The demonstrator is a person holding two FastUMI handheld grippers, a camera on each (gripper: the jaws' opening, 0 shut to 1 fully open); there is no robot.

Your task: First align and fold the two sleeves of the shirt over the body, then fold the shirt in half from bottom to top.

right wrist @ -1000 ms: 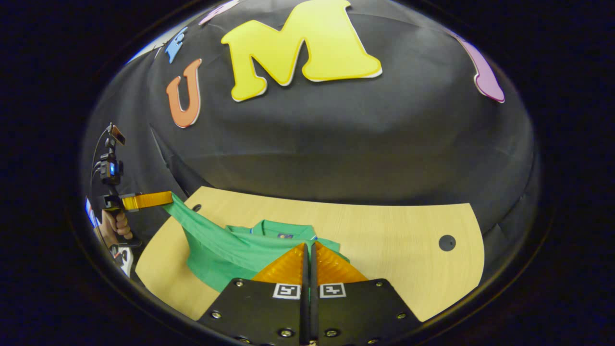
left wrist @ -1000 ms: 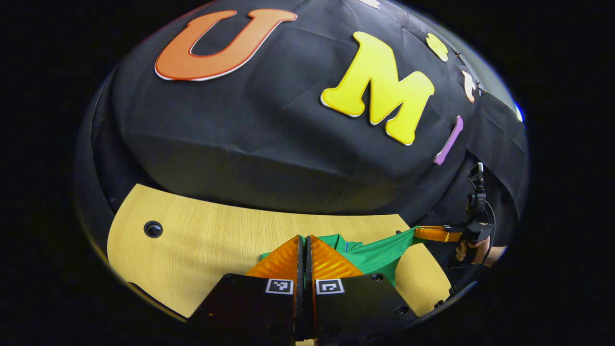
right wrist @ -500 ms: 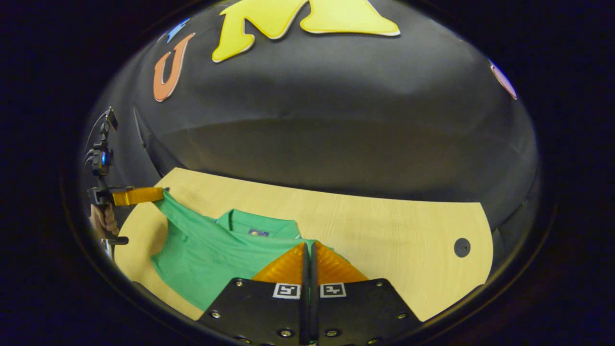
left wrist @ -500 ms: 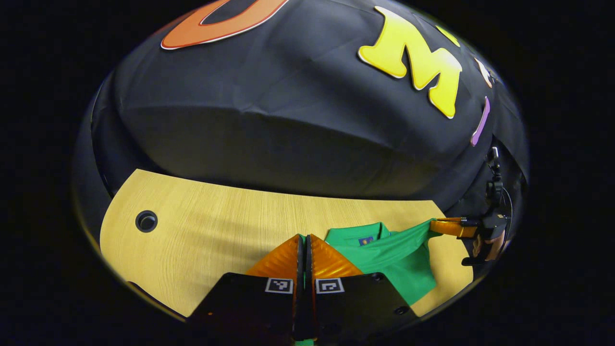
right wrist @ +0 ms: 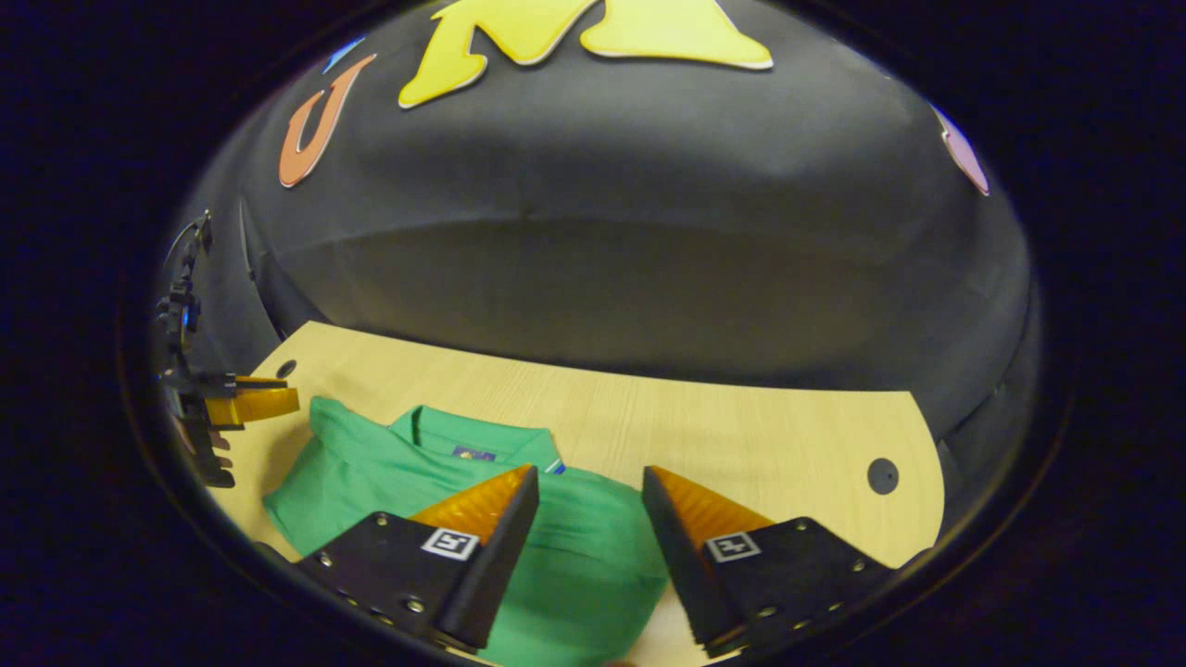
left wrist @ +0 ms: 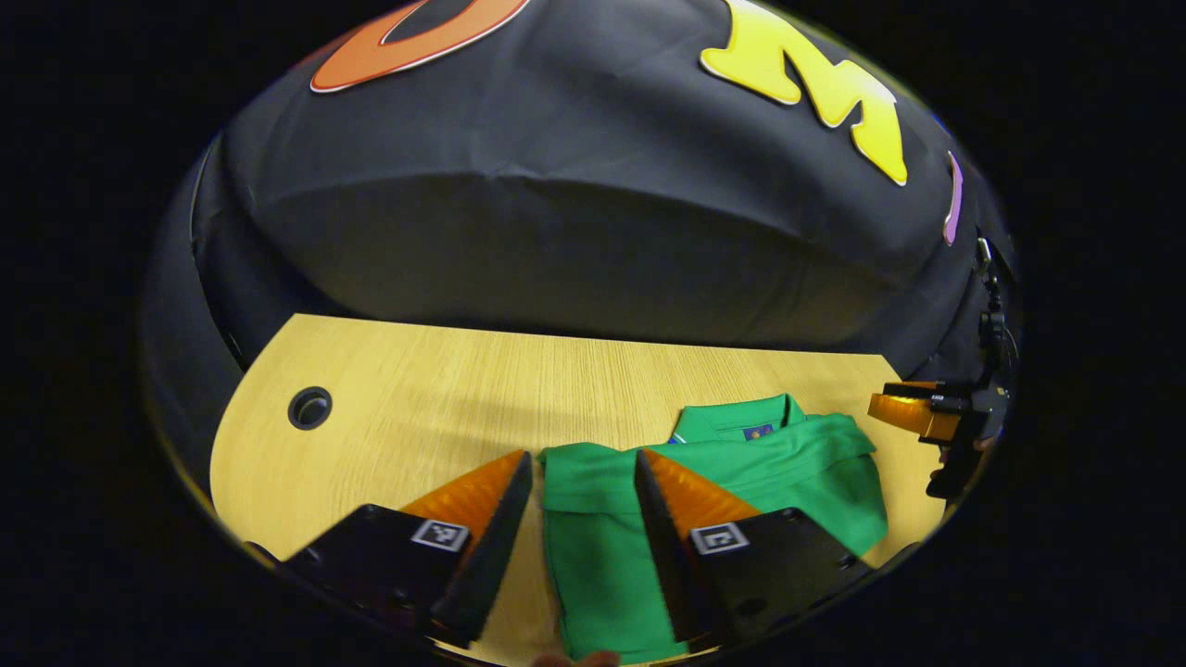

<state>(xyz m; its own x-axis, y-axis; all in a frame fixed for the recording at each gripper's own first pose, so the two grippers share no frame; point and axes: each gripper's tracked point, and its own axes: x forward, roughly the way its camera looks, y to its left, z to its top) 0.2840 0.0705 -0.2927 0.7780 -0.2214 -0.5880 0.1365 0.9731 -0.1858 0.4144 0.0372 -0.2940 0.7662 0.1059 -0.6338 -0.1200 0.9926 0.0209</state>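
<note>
Both grippers, left [left wrist: 574, 500] and right [right wrist: 584, 519], hover with jaws apart over the green shirt [right wrist: 556, 556] on the table [right wrist: 741, 435]. It looks folded already; next, probably just pulling clear.

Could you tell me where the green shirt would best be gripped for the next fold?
Probably at the bottom hem, one corner per gripper, coming in low from the near edge. The green shirt lies flat on the table with its collar on the far side. The left gripper and right gripper are both open above it.
</note>
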